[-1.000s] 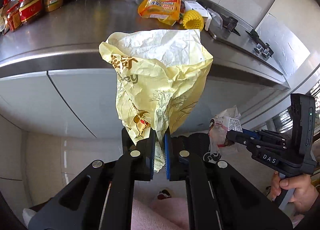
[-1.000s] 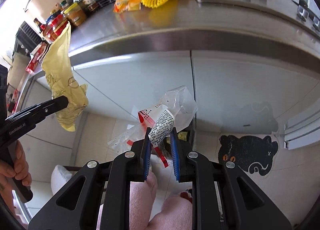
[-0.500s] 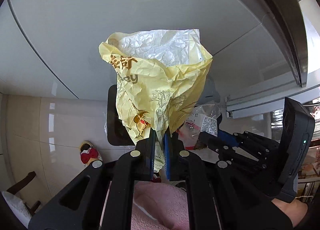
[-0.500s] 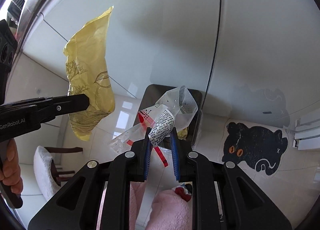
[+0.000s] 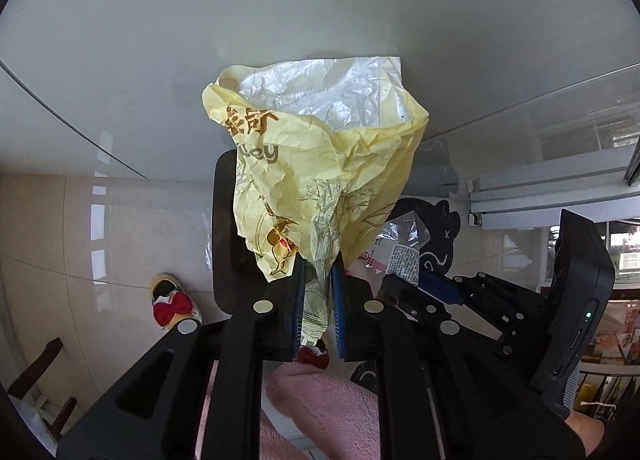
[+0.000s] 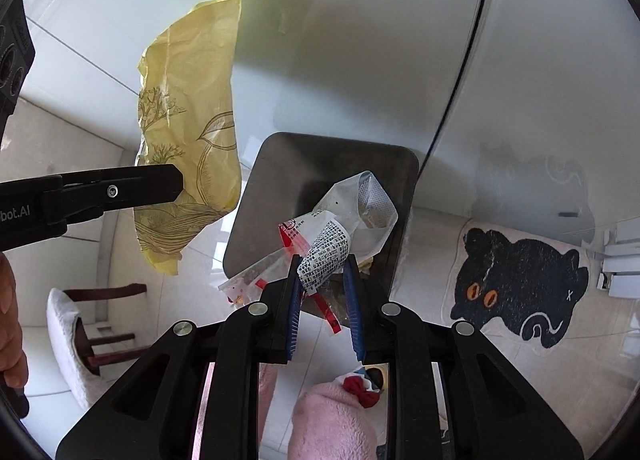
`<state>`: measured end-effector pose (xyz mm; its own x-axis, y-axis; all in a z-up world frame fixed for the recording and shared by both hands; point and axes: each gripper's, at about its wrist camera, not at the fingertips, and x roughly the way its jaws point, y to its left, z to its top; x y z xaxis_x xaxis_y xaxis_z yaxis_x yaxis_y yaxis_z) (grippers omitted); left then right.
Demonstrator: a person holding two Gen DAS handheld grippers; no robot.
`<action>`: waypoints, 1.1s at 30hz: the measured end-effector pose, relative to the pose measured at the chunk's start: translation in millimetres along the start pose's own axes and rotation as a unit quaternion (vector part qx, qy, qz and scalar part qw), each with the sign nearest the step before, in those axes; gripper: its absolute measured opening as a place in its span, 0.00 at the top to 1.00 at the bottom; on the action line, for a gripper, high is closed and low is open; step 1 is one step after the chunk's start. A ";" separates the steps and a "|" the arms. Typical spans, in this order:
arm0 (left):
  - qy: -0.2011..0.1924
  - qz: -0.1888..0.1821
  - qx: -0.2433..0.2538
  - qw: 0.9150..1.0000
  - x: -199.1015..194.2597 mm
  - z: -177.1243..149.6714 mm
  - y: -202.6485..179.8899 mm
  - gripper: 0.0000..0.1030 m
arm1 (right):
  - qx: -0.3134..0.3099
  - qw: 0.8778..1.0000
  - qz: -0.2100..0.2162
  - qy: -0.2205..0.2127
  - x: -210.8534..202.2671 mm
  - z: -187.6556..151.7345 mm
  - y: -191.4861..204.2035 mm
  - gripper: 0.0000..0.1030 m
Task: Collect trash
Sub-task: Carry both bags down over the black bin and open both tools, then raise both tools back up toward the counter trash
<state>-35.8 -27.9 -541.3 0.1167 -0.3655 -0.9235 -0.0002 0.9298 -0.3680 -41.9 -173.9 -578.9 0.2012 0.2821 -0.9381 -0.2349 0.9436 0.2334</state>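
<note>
My left gripper [image 5: 318, 280] points steeply down with a crumpled yellow paper wrapper [image 5: 320, 164] standing up between its blue pads. Its jaws are opening, and the paper still sits pinched in the gap. My right gripper [image 6: 322, 280] holds a clear plastic wrapper [image 6: 332, 244] with red and black print. Its jaws are opening too, with the wrapper still wedged between the pads. A dark bin [image 6: 280, 188] with a rounded rectangular mouth stands on the floor right under both. The left gripper [image 6: 180, 184] and yellow wrapper [image 6: 188, 132] hang just left of the bin.
White cabinet doors [image 6: 360, 40] rise behind the bin [image 5: 226, 260]. A black cat-shaped mat [image 6: 520, 292] lies to the right on the tiled floor. A wooden chair [image 6: 100, 320] stands at the left. Slippers with red bows [image 5: 172, 300] and pink trouser legs [image 5: 320, 400] are close below.
Both grippers have sunk from counter height down past the cabinet doors to just above the bin. Each pair of pads now stands slightly wider apart around its wrapper.
</note>
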 end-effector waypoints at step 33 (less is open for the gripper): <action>-0.163 0.003 0.062 0.985 -261.6 4.8 -89.2 0.08 | 0.024 0.986 -0.001 -0.165 -278.8 28.4 13.8 0.03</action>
<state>-61.5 -15.1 -266.4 0.4291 -0.3461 -0.8343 0.1176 0.9372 -0.3283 -74.1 -234.6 -306.8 0.5026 0.3141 -0.8054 -0.1908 0.9490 0.2510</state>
